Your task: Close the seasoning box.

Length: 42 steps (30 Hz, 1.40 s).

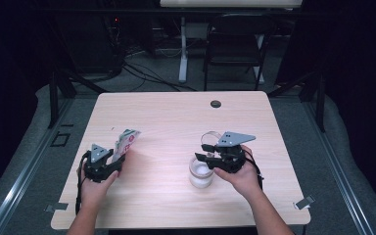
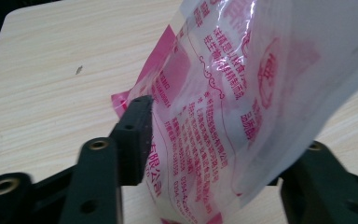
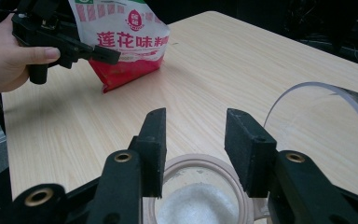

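The left gripper [image 1: 111, 164] is clamped on a pink-printed seasoning packet [image 1: 125, 142], held upright at the table's [image 1: 166, 115] left side. The right gripper [image 3: 193, 140], jaws apart and empty, hovers over a glass jar [image 1: 200, 172] of white granules, its clear lid [image 3: 328, 109] probably lying just beside. Best to steady the jar first. Pale wood tabletop; 1 folding chair [image 1: 235, 46] and cables beyond.

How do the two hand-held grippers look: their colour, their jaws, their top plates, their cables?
Both the left gripper and the right gripper are black, with two blocky jaws and brass-coloured pivot bushings. Each carries a grey three-cornered plate on top and trails a black cable. The forearms show no sleeves.
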Each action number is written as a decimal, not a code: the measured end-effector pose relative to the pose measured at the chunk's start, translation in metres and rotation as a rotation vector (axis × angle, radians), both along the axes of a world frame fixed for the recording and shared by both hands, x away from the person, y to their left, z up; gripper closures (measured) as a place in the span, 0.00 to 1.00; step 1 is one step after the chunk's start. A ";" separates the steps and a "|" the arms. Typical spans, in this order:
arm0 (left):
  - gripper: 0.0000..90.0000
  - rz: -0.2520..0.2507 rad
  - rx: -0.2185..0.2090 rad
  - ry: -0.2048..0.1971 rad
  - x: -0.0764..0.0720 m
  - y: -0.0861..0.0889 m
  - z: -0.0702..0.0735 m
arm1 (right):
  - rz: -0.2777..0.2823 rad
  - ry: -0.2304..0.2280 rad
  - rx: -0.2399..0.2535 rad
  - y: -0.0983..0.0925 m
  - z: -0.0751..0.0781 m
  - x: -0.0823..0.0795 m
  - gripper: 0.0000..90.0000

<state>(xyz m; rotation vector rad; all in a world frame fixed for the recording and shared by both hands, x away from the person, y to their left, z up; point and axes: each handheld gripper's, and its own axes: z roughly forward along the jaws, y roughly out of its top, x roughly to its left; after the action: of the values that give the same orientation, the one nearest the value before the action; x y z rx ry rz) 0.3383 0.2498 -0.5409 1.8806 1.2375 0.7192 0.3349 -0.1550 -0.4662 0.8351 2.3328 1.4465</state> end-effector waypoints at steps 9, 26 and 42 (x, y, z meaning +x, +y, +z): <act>0.43 -0.054 -0.039 -0.011 -0.001 -0.007 0.000 | -0.003 -0.003 -0.003 0.001 -0.001 0.000 0.59; 0.42 -0.138 -0.065 -0.019 -0.007 -0.027 0.003 | 0.008 0.007 -0.011 0.003 0.000 -0.001 0.60; 0.42 -0.235 -0.076 -0.028 -0.015 -0.054 0.011 | -0.010 -0.003 -0.018 -0.003 0.006 -0.003 0.67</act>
<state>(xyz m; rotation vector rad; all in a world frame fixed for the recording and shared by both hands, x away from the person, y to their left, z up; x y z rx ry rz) 0.3229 0.1959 -0.5304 1.9064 0.9912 0.5628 0.3319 -0.1581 -0.4599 0.8378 2.3329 1.4192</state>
